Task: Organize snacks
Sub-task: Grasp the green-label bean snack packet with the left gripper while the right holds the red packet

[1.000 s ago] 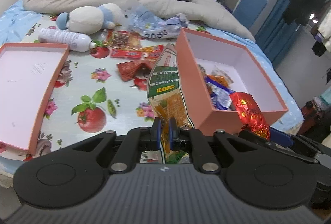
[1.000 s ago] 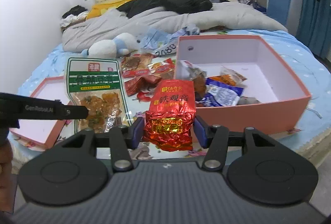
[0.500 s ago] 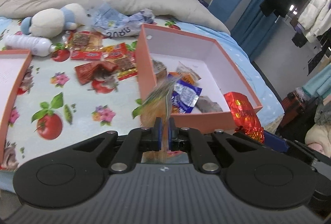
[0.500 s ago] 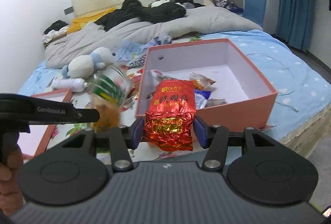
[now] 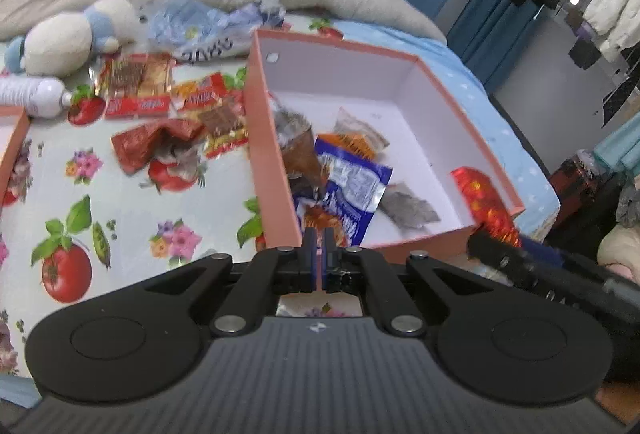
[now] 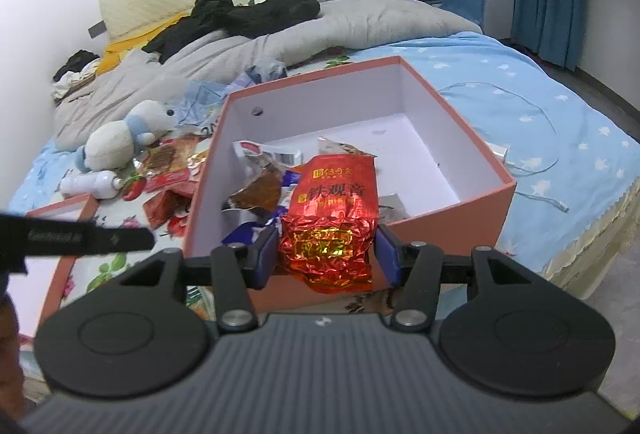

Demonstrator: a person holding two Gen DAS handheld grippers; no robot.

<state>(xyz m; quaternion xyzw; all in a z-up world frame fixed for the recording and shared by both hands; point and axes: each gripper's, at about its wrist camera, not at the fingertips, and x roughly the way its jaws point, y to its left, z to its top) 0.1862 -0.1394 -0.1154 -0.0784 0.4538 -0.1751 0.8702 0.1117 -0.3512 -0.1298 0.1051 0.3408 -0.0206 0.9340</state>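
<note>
The red foil packet (image 6: 332, 218) was held across its lower half by the right hand-held gripper (image 6: 326, 254), the jaws being set about half apart with both pads pressed into the crinkled foil. The packet's long axis was laid along the line of the fingers, its printed top end directed forward and slightly upward toward the far wall of the box (image 6: 460, 222).

The box was placed on the bed (image 6: 540, 113) close to the bed's near edge, and it was found directly ahead of and below the right hand-held gripper. The packet's top end was already seen over the box's open inside, while its gripped lower end was seen against the near wall. By judgement, only a short carry forward past that wall would be needed before release (the floor toward the far right corner of the box was left bare, whereas a blue packet (image 5: 352, 189) and others were heaped toward the left wall).

The left hand-held gripper (image 5: 319, 250) was held at the box's near left corner with its jaws brought together; whether anything thin was pinched there could not be told. Of the two, the right was judged the better placed for the drop. Several snacks (image 5: 152, 145) were left loose on the bed beside the box's left wall.
</note>
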